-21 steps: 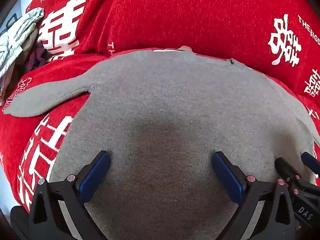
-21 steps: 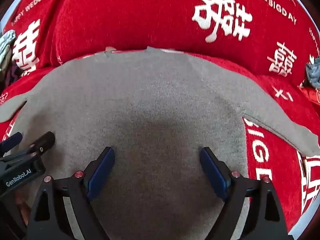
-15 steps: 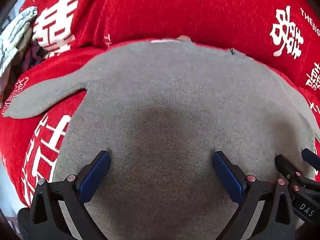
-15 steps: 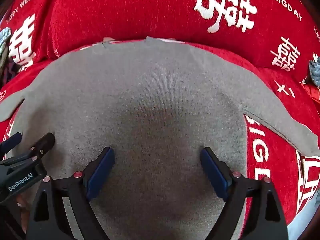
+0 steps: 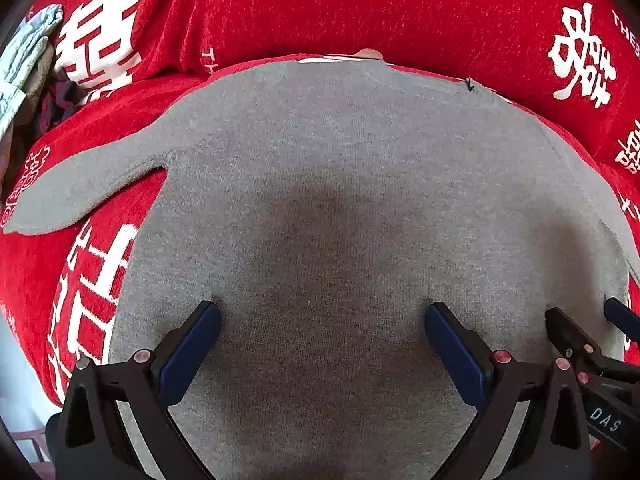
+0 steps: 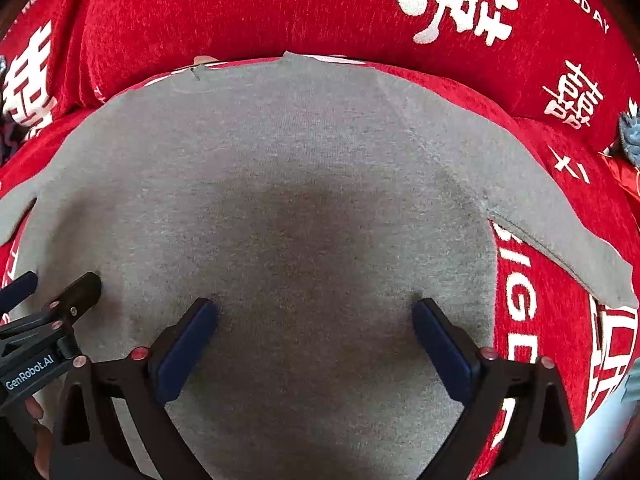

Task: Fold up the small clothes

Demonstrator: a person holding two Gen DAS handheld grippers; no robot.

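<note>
A small grey knit top (image 5: 340, 184) lies spread flat on a red cover, also in the right wrist view (image 6: 280, 184). Its left sleeve (image 5: 80, 188) and right sleeve (image 6: 568, 240) stick out sideways. My left gripper (image 5: 322, 322) is open and empty, fingertips on or just above the lower body of the top. My right gripper (image 6: 314, 318) is open and empty the same way, beside the left one. Each gripper shows at the edge of the other's view: the right gripper (image 5: 592, 328), the left gripper (image 6: 56, 292).
The red cover (image 5: 360, 8) with white characters rises into a cushion behind the top. A pile of pale and dark clothes (image 5: 28, 64) sits at far left. A grey-blue item (image 6: 630, 132) sits at far right. The cover's edge drops off at lower left and lower right.
Both grippers have moved slightly closer and lower over the grey top. Their jaws stay open. The top has not moved.
</note>
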